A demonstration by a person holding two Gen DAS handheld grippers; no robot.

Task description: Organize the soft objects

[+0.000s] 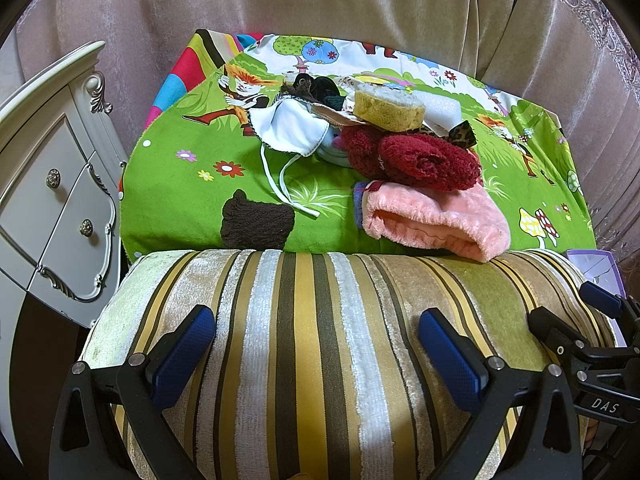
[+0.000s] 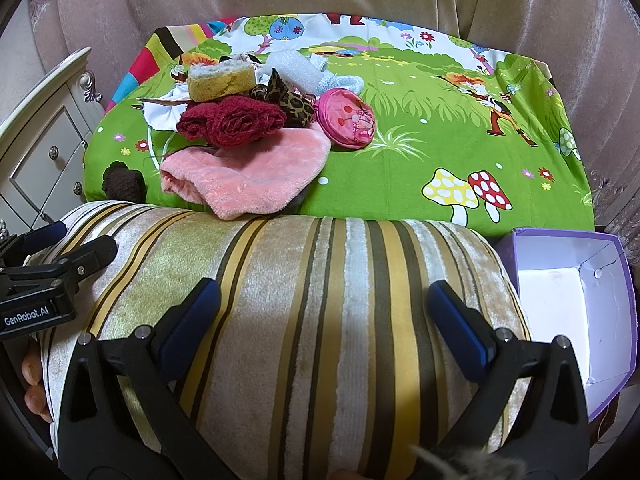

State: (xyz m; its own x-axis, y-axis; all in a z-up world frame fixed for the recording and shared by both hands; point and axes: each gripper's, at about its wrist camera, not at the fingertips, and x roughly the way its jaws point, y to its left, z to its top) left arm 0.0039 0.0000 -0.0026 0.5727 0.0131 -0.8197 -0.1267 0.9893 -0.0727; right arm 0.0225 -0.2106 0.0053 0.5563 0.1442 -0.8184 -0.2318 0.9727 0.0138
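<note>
A heap of soft things lies on the green cartoon cloth [image 1: 192, 176] [image 2: 420, 120]: a yellow sponge [image 1: 388, 110] [image 2: 222, 80], a dark red towel [image 1: 416, 160] [image 2: 236, 120], a pink plush cloth [image 1: 436, 220] [image 2: 256, 172], a white face mask [image 1: 288, 128], a white foam block [image 2: 292, 66], a leopard bow [image 2: 292, 100] and a round pink pouch [image 2: 348, 118]. A small brown cloth [image 1: 256, 220] [image 2: 122, 184] lies apart at the left. A striped cushion [image 1: 320, 340] [image 2: 320, 320] fills the foreground. My left gripper [image 1: 316, 344] and right gripper [image 2: 324, 316] both stand open over it, holding nothing.
An open purple box [image 2: 576, 296] with a white inside stands at the cushion's right end. A white cabinet with drawers [image 1: 52, 200] stands at the left. Beige curtains [image 1: 320, 0] hang behind the table. Bare green cloth lies to the right of the pile.
</note>
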